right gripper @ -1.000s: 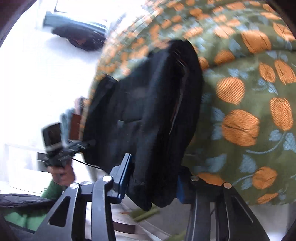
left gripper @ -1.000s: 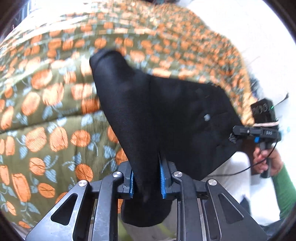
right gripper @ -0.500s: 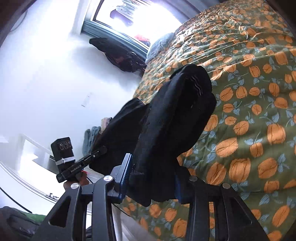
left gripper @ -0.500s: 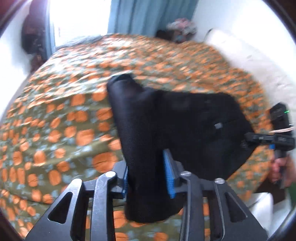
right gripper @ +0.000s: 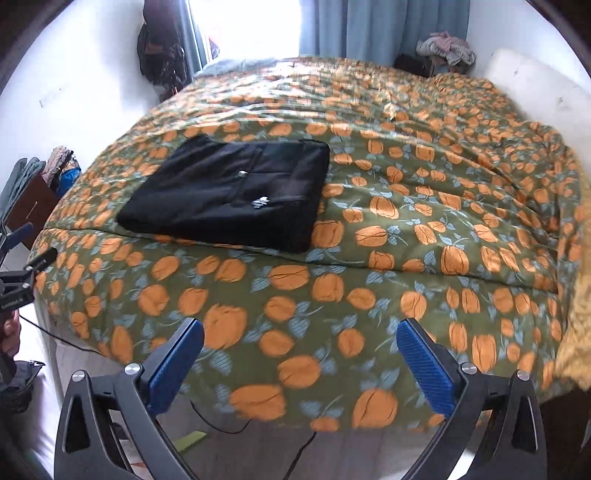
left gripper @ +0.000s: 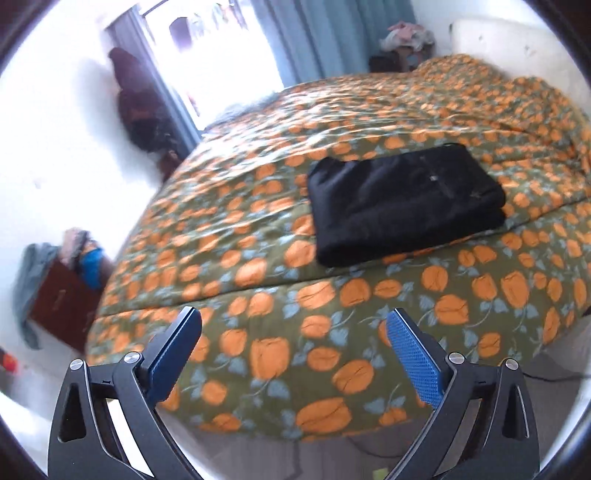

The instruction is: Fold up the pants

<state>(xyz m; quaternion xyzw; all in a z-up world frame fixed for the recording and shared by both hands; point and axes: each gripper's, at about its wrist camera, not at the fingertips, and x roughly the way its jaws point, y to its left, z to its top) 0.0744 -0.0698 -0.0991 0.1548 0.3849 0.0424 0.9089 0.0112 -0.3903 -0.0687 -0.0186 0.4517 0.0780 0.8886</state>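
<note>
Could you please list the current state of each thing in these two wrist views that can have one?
black pants: folded into a flat rectangle, lying on the bedspread, touched by neither gripper.
left gripper: jaws just opened wide, nothing between them.
right gripper: jaws just opened wide, nothing between them.
bedspread: spread over the bed, wrinkled.
curtain: drawn partly aside, bright window showing.

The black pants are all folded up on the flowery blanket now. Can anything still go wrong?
Maybe a little. The folded pants lie close to the edge of the bed, where the blanket curves down, so a bump might slide them off. The blanket is soft and wrinkly, so the folds could loosen. Both the left gripper and the right gripper are open and empty, so nothing holds the pile in place.
</note>
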